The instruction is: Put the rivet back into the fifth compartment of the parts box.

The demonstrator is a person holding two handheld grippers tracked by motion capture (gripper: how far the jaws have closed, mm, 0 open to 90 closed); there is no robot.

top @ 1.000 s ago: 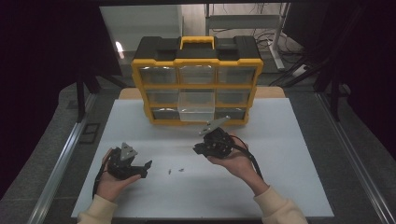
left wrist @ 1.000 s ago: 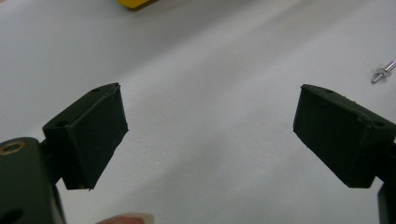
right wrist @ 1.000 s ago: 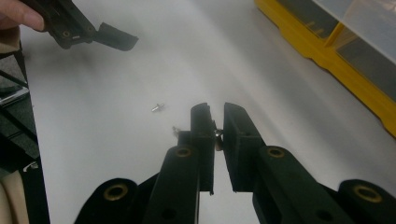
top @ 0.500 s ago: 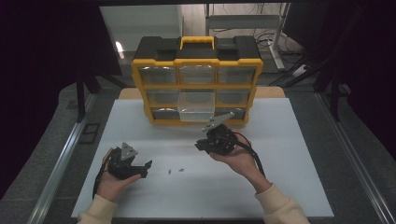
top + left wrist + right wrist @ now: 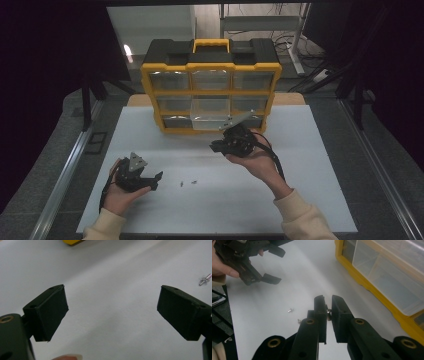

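My right gripper (image 5: 328, 302) is shut on a small silver screw (image 5: 328, 312), which is pinched between its pads. In the high view the right gripper (image 5: 216, 146) hangs above the white table just in front of the yellow organizer (image 5: 210, 90), below its pulled-out clear drawer (image 5: 210, 120). Resting at the table's lower left, my left gripper (image 5: 156, 181) stands open with nothing between its jaws (image 5: 112, 310). Two small screws (image 5: 181, 183) (image 5: 192, 182) lie on the table between the hands; one (image 5: 205, 279) shows at the right edge of the left gripper view.
The organizer has a black lid, a yellow handle (image 5: 212, 45) and three rows of clear drawers. The white tabletop (image 5: 300, 200) spreads out to the right and front. In the right gripper view, the left gripper (image 5: 275, 265) shows at top left, with loose screws (image 5: 291, 310) near it.
My right gripper has risen a little and drifted toward the organizer with the screw in it. The left gripper has stayed put.
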